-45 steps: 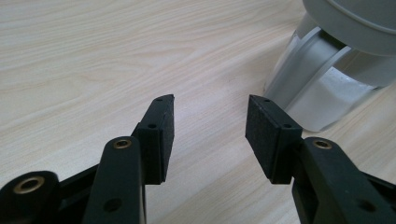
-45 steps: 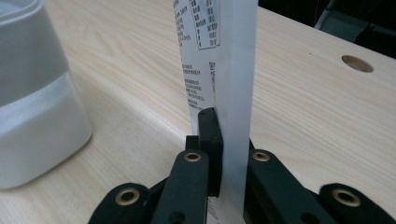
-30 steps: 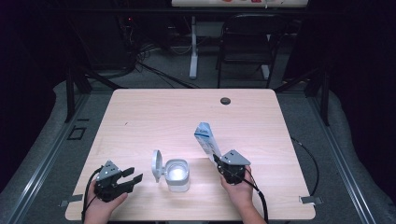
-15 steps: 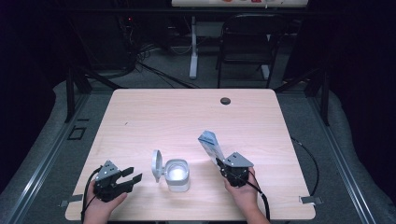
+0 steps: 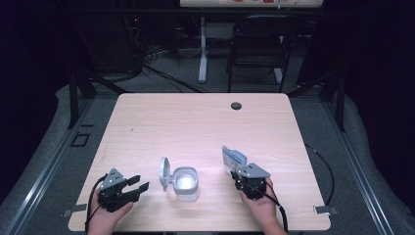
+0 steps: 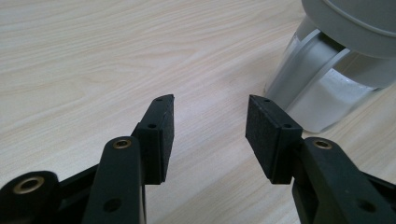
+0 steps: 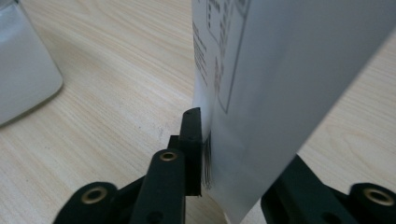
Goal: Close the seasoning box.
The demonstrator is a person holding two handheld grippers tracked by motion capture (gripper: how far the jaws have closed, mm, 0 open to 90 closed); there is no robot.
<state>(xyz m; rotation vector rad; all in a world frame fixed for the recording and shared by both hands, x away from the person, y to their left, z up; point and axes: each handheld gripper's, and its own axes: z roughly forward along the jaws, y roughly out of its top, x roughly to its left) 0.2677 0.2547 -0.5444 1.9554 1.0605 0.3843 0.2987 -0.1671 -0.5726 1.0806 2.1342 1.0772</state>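
Packet [image 5: 233, 158]: white printed sachet with a blue edge, between the jaws of the right claw [image 5: 236, 172], leaning up and away from it toward the far side of the counter [image 5: 195, 117]; in the right gripper view the sachet [image 7: 261, 102] stands on edge, hiding the right-hand jaw.
Right claw state: part open, jaws just been opening with the packet between them; left-hand pad [image 7: 192, 140] close beside the sheet, pressing or clear of it cannot tell.
Risk, packet: likely to slip or topple sideways onto the counter as the jaws loosen; cause, thin tall sheet with little to stand on.
Risk, contents: possible spill if torn open, not readable from here.
Container [image 5: 186, 183]: white tub with hinged grey lid [image 5: 164, 172] flipped up, to the left of the right claw, apart from it, between both claws.
Risk, container: knock from a swing leftward by the right claw, or a push by the left one; lid upright and easy to catch.
Left claw [image 5: 139, 184]: open, empty, resting low just left of the container; tub wall [image 6: 327, 88] close beyond its right jaw.
Edges: near counter edge right behind both hands; right edge well apart from the right claw.
Open room: wide bare counter ahead of both claws, up to a small dark grommet [image 5: 236, 105] by the far edge.
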